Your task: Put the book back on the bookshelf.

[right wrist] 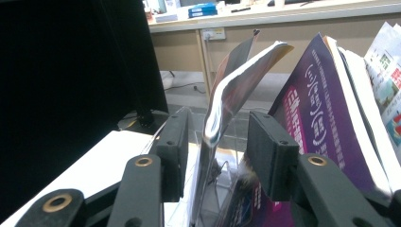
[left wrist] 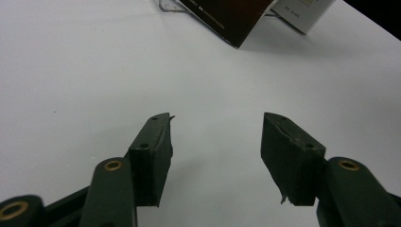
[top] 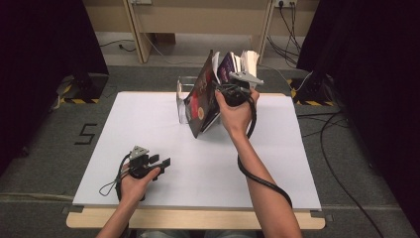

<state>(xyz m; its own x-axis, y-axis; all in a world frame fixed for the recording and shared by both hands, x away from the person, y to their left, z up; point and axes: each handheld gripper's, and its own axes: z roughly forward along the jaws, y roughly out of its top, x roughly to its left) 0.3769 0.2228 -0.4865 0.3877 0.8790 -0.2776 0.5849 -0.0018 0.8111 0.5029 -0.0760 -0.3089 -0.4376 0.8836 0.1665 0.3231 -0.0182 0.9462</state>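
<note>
Between open right claw (right wrist: 215, 151): magazine (right wrist: 227, 99) edge

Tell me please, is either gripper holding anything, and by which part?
Nothing is held: the right gripper stands open around a magazine's top edge; the left gripper is open.

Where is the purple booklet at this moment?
The purple booklet stands in the clear holder at the table's far edge, just right of the right gripper in that gripper's view.
</note>
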